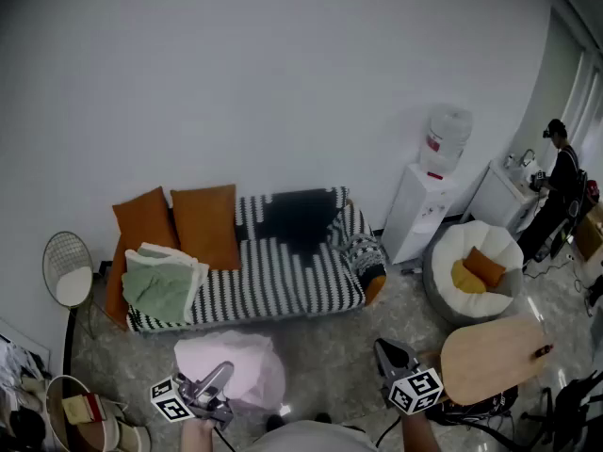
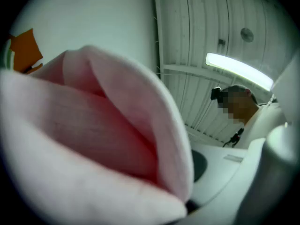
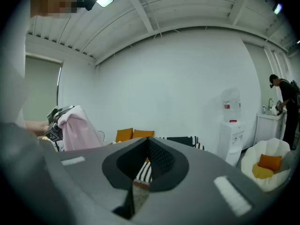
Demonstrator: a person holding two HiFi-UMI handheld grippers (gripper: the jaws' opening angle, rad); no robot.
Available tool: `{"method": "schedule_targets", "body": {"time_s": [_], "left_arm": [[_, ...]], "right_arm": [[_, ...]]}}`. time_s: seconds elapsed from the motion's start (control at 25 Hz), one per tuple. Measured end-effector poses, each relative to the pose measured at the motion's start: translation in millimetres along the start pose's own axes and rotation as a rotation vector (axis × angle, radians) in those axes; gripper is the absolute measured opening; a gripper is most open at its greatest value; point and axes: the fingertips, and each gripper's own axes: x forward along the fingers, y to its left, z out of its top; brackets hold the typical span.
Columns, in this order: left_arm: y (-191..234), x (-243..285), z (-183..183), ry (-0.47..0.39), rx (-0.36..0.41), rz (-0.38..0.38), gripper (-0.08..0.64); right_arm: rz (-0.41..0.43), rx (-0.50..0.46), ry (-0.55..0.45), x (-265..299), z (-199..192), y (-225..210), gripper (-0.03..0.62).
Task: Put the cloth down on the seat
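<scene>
A pale pink cloth (image 1: 243, 367) hangs bunched from my left gripper (image 1: 215, 381) low in the head view, over the floor in front of the sofa. In the left gripper view the cloth (image 2: 103, 139) fills most of the picture and hides the jaws, which are shut on it. The right gripper view shows the same cloth (image 3: 75, 128) draped at the left. The black-and-white striped sofa seat (image 1: 283, 285) lies beyond. My right gripper (image 1: 388, 354) is off to the right, its jaws (image 3: 147, 142) closed together with nothing between them.
On the sofa are two orange cushions (image 1: 205, 224), a folded green blanket (image 1: 160, 285) and a black cloth (image 1: 297, 217). A water dispenser (image 1: 424, 201), a white beanbag (image 1: 476, 271) and a wooden table (image 1: 495, 356) stand at right. A person (image 1: 556, 186) stands far right.
</scene>
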Motion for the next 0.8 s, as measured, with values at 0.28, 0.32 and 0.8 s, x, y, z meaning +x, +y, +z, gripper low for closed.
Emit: {"method": "schedule_targets", "body": {"time_s": [0.28,0.32,0.8], "left_arm": [[3,1,-5,0.010,-0.003,-0.004,0.092],[4,1,-5,0.012,-0.004,-0.004,0.092],[-2,-1,-15,0.021,-0.010,-0.003,0.092]], "right_arm": [[0.001,-0.002,0.000,2,-2,1,0.005],[0.002,-0.003,0.001,2,-1,1,0.005],[0.011,0.009,0.013,-2,-12,4,0.005]]}}
